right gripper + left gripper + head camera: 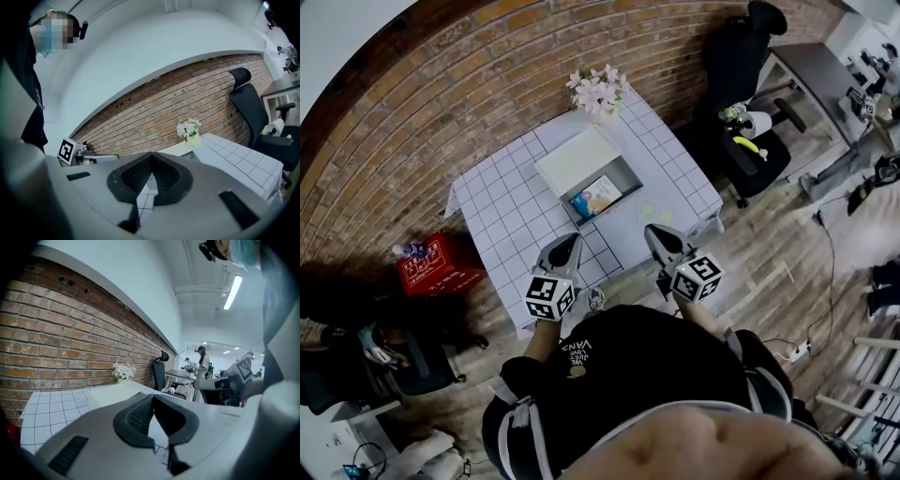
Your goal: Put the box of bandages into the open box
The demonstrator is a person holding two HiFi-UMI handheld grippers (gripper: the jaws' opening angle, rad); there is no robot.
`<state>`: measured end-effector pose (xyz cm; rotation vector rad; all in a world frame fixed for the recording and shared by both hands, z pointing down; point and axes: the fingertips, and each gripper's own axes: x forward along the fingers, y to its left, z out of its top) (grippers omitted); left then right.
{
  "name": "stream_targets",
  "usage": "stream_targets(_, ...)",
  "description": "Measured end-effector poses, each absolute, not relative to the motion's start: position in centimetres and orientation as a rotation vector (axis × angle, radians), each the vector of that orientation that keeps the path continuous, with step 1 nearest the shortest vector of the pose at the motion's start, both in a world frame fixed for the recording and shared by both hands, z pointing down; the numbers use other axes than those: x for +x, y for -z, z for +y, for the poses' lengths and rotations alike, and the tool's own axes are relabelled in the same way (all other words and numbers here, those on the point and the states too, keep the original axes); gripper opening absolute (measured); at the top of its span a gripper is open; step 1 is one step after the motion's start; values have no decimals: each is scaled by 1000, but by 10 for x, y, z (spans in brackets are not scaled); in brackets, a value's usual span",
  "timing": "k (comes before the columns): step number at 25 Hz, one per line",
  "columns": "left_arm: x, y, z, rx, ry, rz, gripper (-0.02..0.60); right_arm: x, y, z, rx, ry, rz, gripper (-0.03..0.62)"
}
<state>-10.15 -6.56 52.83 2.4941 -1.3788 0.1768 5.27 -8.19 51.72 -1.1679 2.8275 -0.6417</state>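
Note:
On the white grid-patterned table [511,202] stands the open box [625,174], its white lid [579,159] folded back. A blue and orange box of bandages [598,197] lies inside it. My left gripper [571,241] hovers over the table's front edge, just short of the open box, shut and holding nothing. To its right, my right gripper [653,231] is also shut and holds nothing. In the left gripper view the jaws [152,398] meet over the tablecloth; the right gripper view shows the same [150,155]. The bandage box is hidden in both gripper views.
White flowers in a pot [600,92] stand at the table's far corner against a brick wall [441,103]. A red crate [441,264] sits on the floor to the left. A black office chair [745,84] and a desk [825,75] stand at the right.

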Motion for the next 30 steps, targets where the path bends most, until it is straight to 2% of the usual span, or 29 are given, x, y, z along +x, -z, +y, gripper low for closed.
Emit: stream_targets(30,-72,-538,3,2392,-124,-1515,11,90,-537,-46,-1134,628,2905,-3)
